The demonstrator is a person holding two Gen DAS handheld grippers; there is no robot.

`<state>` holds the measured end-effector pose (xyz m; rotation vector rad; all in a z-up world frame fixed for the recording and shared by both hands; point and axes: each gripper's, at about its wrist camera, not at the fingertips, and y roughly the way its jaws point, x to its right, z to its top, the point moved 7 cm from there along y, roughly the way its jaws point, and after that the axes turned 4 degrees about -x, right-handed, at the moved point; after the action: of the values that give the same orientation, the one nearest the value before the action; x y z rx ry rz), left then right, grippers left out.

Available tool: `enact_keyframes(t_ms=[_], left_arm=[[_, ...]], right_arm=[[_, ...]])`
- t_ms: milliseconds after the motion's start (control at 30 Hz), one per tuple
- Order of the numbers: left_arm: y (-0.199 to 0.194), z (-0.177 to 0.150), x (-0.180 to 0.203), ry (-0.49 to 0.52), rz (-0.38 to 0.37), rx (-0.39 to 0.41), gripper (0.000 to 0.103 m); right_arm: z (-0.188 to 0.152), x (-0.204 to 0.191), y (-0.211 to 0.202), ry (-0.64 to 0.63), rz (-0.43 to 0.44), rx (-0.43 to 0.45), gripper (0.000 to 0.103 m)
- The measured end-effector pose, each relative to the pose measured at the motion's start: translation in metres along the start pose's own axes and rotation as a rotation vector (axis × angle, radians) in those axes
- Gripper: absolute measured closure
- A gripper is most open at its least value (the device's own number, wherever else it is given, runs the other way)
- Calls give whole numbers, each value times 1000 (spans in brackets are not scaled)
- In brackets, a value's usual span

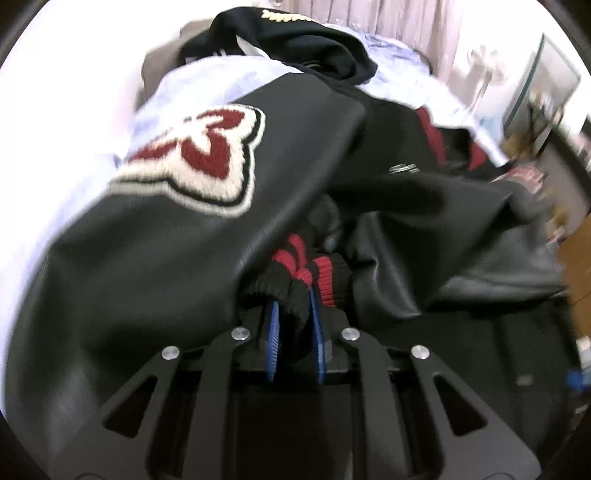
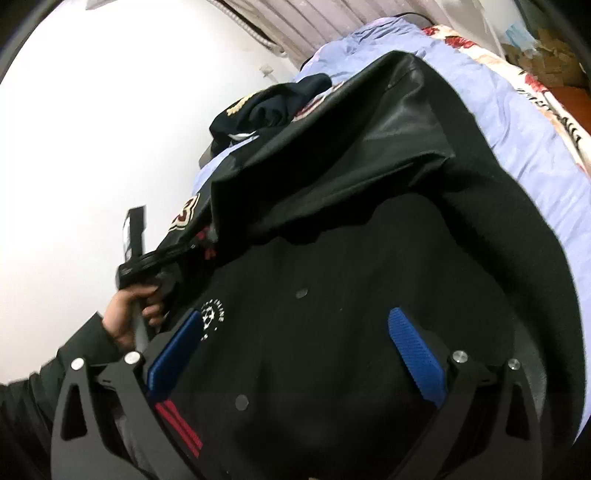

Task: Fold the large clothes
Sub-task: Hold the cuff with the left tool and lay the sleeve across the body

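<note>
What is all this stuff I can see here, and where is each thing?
varsity jacket: one, black with red-striped knit trim, spread on the bed
number patch: one, red on cream, on the jacket's sleeve
dark garment: one, navy with gold lettering, beyond the jacket
bed sheet: one, pale blue, under the clothes
curtain: one, pale, behind the bed
left gripper: black, blue pads, shut on the jacket's striped cuff
right gripper: open over the jacket front

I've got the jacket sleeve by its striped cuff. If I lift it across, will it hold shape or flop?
Probably flop: the sleeve already sags in soft folds from the cuff that the left gripper pinches. The leather-like surface looks smooth and thick, so it may feel heavy and slide. The ribbed knit cuff should grip fairly well but may stretch.
</note>
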<state>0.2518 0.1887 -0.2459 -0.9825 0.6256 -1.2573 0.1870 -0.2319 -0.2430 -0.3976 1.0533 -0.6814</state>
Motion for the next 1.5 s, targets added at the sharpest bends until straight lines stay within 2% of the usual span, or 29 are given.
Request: enact_keyframes(t_ms=[167, 233, 300, 400, 467, 600, 700, 800, 900, 1033, 1067, 1100, 1167, 1300, 1400, 1500], left_arm=[[-64, -6, 27, -17, -177, 7, 89], [-88, -12, 36, -10, -238, 6, 89], [-114, -13, 43, -32, -331, 4, 89], [-129, -2, 43, -95, -408, -12, 89], [-120, 13, 34, -161, -428, -39, 89], [-88, 37, 4, -284, -417, -72, 89], [-58, 58, -27, -339, -378, -62, 89], [-40, 70, -53, -360, -297, -39, 89], [-21, 67, -68, -352, -238, -21, 88], [-6, 58, -73, -303, -175, 20, 88], [-4, 59, -74, -292, -166, 27, 88], [-2, 59, -73, -272, -152, 39, 88], [0, 60, -73, -246, -141, 53, 88], [-3, 60, -70, -204, -140, 70, 88], [-9, 51, -65, -183, -155, 64, 88], [-16, 36, -57, -153, -168, 43, 88]], right_arm=[[2, 4, 3, 47, 5, 11, 5], [4, 0, 2, 33, 4, 15, 5], [4, -4, 2, 21, 6, 14, 5], [0, -2, 4, 34, 9, 0, 5], [-2, 1, 6, 44, 9, -12, 5], [-1, 0, 5, 39, 10, -13, 5], [0, 2, 4, 33, 8, -10, 5], [2, 1, 2, 11, -4, -8, 5], [12, -12, 4, -24, -14, -13, 5], [42, -41, 21, -151, -34, -17, 6], [51, -50, 29, -171, -26, -24, 15], [61, -59, 43, -191, -30, -45, 38], [77, -72, 78, -209, -37, -108, 64], [100, -87, 144, -214, -31, -206, 69], [132, -90, 177, -192, -35, -184, 70], [171, -83, 201, -118, -31, -148, 70]])
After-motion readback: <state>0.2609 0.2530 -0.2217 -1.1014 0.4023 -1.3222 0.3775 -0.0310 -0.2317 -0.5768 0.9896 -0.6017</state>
